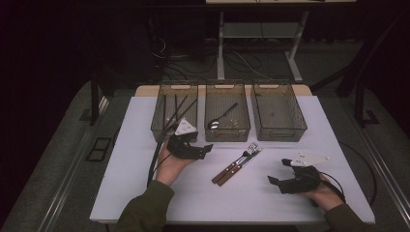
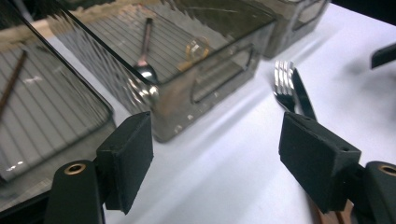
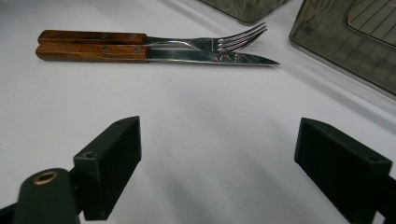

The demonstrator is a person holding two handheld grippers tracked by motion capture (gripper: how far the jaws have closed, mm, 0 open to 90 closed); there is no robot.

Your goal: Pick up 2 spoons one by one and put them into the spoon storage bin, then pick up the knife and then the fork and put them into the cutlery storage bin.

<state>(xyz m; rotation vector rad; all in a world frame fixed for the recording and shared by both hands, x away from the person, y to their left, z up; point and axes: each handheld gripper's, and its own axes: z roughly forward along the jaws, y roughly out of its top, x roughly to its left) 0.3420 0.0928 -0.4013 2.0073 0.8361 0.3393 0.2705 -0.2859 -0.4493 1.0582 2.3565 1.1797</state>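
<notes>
Both grippers, left (image 1: 209, 150) and right (image 1: 274, 182), empty, jaws apart. Fork (image 3: 140, 39) and knife (image 3: 154, 53) touching side by side: advisable to pinch one wooden handle alone.

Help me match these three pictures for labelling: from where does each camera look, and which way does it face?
High view: above the person's side, facing forward and down on the table; forearms, left gripper, right gripper show.
Left gripper view: rides that gripper, facing the spoon bin; open jaws.
Right gripper view: low, facing fork and knife; open jaws.
All share that cutlery.
</notes>
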